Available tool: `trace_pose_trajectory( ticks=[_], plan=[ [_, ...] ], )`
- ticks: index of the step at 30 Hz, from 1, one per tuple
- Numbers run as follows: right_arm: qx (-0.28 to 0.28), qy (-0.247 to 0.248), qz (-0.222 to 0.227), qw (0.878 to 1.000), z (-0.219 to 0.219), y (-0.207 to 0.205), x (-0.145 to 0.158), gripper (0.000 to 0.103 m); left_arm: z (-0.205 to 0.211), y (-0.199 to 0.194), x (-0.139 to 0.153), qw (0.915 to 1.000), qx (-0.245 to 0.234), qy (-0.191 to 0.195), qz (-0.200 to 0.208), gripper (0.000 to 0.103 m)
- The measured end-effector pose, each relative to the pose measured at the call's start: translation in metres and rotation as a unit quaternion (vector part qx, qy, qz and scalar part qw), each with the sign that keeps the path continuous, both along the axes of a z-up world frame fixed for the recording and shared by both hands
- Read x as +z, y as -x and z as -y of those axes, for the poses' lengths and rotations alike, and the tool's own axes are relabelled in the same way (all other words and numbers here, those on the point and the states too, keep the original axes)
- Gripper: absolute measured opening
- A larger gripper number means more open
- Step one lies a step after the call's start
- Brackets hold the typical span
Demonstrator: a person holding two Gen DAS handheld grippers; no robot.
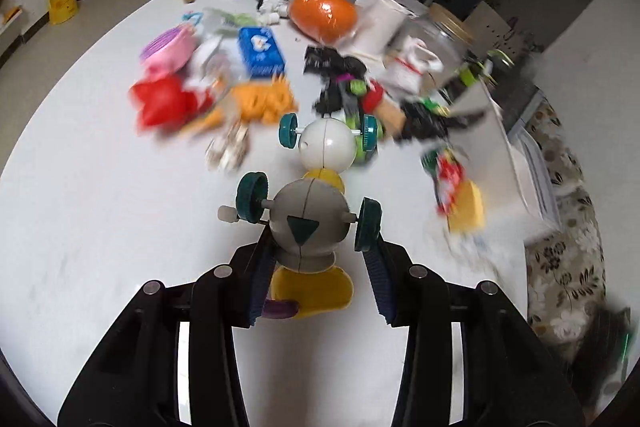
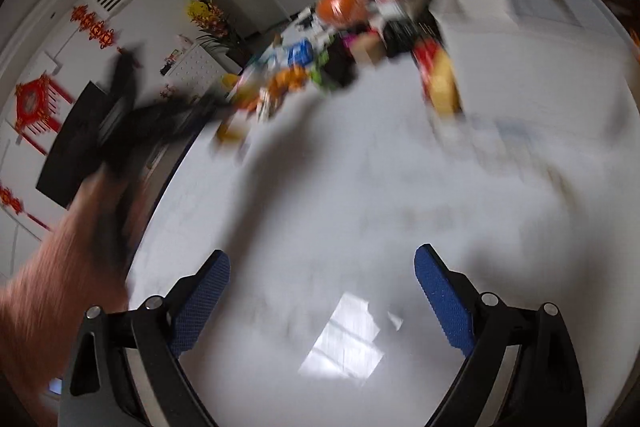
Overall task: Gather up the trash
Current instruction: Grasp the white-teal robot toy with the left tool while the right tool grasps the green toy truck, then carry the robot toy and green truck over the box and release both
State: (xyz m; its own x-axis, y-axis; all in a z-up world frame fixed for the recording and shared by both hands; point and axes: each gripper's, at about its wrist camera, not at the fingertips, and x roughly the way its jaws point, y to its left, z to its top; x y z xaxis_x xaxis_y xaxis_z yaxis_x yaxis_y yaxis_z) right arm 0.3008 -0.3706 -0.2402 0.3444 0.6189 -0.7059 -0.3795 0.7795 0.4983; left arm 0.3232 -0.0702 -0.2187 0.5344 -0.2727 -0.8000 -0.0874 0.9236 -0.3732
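Even daylight, bright. Window glare patch on table (image 2: 344, 339) near right-wrist camera. Heavy motion blur throughout right view; left view blurs far clutter. Fisheye bending, dark vignette at corners.

Near half of counter (image 2: 360, 195): bare, open passage. Far edge: clutter pile (image 1: 256, 75) blocks. Wind-up toy (image 1: 306, 223) sits between the left jaws.

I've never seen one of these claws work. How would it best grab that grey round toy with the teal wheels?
Around the grey ball body, from the near side as the left claw sits now. The wheels stick out sideways on thin axles, so pads should close below them, on the neck above the yellow feet.
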Motion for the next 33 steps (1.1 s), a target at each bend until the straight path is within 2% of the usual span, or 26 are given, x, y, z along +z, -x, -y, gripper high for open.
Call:
trace_pose_trajectory(
  ticks=[4,9,11,12,14,15,17,18,19,24,30,33],
  plan=[
    [0.026,0.026,0.041,0.998,-0.065,-0.077,0.007,0.092,-0.003,0.074,0.004,0.9996,0.018,0.020,-0.010,0.042],
    [0.006,0.095,0.053,0.994,-0.140,-0.162,-0.010,0.091,-0.012,0.154,0.000,0.9968,0.053,0.049,-0.034,0.042],
    [0.000,0.132,0.047,0.990,-0.164,-0.186,-0.022,0.081,-0.018,0.181,-0.003,0.9953,0.070,0.052,-0.042,0.042],
    [-0.007,0.149,0.042,0.988,-0.170,-0.193,-0.029,0.065,-0.021,0.189,-0.005,0.9950,0.074,0.049,-0.044,0.042],
    [-0.021,0.163,0.020,0.986,-0.182,-0.213,-0.042,0.063,-0.029,0.205,-0.008,0.9935,0.088,0.053,-0.050,0.042],
    [-0.025,0.168,0.024,0.985,-0.183,-0.218,-0.043,0.059,-0.034,0.214,-0.010,0.9925,0.093,0.062,-0.050,0.042],
    [-0.028,0.184,0.025,0.982,-0.189,-0.221,-0.041,0.046,-0.040,0.225,-0.010,0.9924,0.096,0.057,-0.050,0.042],
    [-0.026,0.182,0.018,0.983,-0.190,-0.223,-0.040,0.046,-0.045,0.232,-0.008,0.9928,0.095,0.056,-0.047,0.042],
    [-0.028,0.172,0.006,0.985,-0.185,-0.220,-0.038,0.046,-0.048,0.236,-0.007,0.9930,0.094,0.057,-0.044,0.042],
    [-0.032,0.137,0.005,0.990,-0.162,-0.174,-0.017,0.045,-0.063,0.251,-0.001,0.9952,0.068,0.066,-0.025,0.042],
    [-0.029,0.073,-0.003,0.997,-0.140,-0.065,0.028,0.045,-0.085,0.274,0.000,0.9958,0.004,0.090,-0.011,0.042],
    [-0.022,0.052,0.000,0.998,-0.139,0.015,0.055,0.045,-0.099,0.295,0.004,0.9951,-0.040,0.091,-0.001,0.042]
  ],
)
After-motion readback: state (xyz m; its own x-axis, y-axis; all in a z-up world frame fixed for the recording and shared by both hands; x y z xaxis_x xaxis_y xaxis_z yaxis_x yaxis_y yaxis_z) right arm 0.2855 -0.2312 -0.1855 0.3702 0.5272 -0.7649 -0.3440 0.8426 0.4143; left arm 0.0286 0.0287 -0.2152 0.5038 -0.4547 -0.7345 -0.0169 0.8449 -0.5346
